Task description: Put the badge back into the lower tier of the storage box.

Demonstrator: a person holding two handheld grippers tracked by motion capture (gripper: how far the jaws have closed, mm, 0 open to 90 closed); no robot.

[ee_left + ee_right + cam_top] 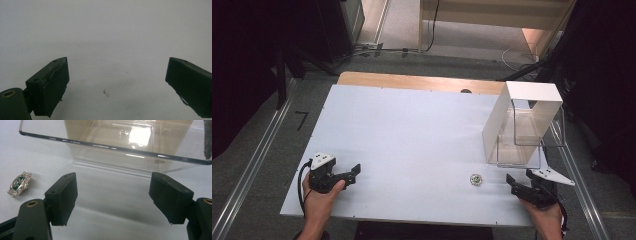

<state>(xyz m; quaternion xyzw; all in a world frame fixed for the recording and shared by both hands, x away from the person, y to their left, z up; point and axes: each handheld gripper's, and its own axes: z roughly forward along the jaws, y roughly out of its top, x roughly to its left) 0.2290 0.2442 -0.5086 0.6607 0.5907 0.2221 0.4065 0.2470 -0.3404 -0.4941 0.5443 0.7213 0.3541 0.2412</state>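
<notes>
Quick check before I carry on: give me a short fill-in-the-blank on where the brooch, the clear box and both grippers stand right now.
1. The jewelled brooch lies on the white table, ____ the two grippers.
2. The right gripper has its jaws ____, with nothing between them.
3. The clear box sits under a ____ folded cover.
4. The left gripper holds ____.

Missing words: between; open; white; nothing

Looks like a lab or recording studio set up for test work. White tabletop (pixel 412 130) laid over a wooden board (pixel 412 81) that peeks out along the far edge; grey carpet floor (pixel 272 130) with metal rails (pixel 252 165) running past both side edges; black curtains (pixel 242 60) hung at left and right; loose cables (pixel 432 30) trailing beyond the far edge.
</notes>
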